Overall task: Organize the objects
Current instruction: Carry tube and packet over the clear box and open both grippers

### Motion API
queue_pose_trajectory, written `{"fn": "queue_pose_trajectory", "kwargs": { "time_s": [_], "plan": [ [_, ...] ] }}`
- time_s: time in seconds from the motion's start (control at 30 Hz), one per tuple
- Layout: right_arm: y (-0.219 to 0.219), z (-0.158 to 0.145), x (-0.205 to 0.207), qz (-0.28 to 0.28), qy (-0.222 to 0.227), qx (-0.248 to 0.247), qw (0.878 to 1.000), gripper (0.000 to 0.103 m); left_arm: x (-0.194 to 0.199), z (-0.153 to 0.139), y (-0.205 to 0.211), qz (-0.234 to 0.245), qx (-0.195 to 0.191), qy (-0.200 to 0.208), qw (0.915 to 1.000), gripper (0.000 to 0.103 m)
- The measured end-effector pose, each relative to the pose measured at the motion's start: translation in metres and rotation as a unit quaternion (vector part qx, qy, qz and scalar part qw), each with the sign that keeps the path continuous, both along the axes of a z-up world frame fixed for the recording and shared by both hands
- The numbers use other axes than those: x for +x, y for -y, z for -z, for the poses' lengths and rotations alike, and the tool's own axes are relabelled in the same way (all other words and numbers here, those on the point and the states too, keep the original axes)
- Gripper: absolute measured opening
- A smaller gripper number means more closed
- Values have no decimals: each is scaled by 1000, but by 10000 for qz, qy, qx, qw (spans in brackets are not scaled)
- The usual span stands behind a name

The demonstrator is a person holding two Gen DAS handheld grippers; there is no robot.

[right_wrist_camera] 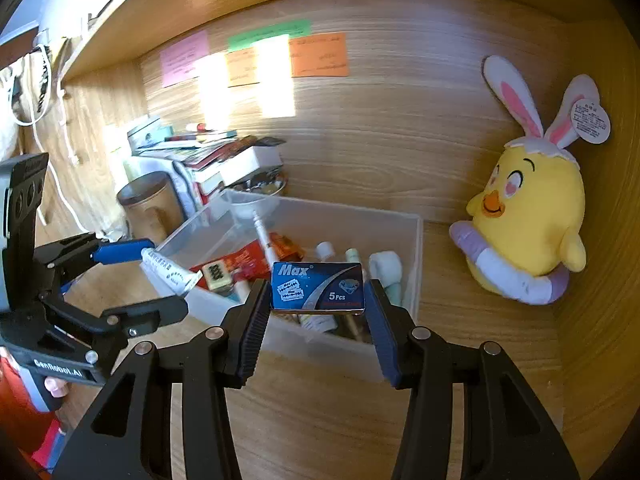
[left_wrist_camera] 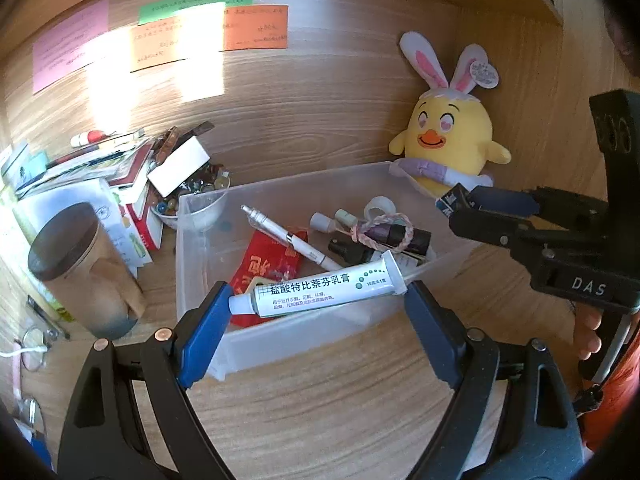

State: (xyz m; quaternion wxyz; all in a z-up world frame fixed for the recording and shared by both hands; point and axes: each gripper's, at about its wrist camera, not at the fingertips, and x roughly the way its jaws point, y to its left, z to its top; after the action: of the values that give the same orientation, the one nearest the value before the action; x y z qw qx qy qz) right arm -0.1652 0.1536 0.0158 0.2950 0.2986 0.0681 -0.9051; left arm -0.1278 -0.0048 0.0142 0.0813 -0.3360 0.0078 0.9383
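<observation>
My left gripper is shut on a white ointment tube and holds it lengthwise over the near rim of a clear plastic bin. My right gripper is shut on a dark blue "Max" razor blade box, held above the bin's near edge. The bin holds a white pen, a red packet, small bottles and a pink braided band. The right gripper shows in the left wrist view, the left gripper in the right wrist view.
A yellow plush chick with bunny ears sits against the wall right of the bin. A brown cup, stacked books and boxes and a bowl of small items crowd the left. Coloured notes hang on the wooden back wall.
</observation>
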Motion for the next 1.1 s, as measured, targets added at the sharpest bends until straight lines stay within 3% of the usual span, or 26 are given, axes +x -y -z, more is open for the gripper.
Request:
{"fn": "queue_pose_trajectory", "kwargs": {
  "time_s": [0.37,0.7,0.83,1.1],
  "plan": [
    [13,27,-34,37,440,140,9989,44,-34,21,-2,-47,-131,276,9995,87],
    [23,43,-45,-24,642,240,9976,45,-41,24,7,-60,79,293,9995,88],
    [21,43,-47,7,710,209,9973,58,-41,25,11,-56,188,349,9992,88],
    [18,37,-38,-57,693,165,9974,59,-32,17,12,-63,158,214,9996,88]
  ]
}}
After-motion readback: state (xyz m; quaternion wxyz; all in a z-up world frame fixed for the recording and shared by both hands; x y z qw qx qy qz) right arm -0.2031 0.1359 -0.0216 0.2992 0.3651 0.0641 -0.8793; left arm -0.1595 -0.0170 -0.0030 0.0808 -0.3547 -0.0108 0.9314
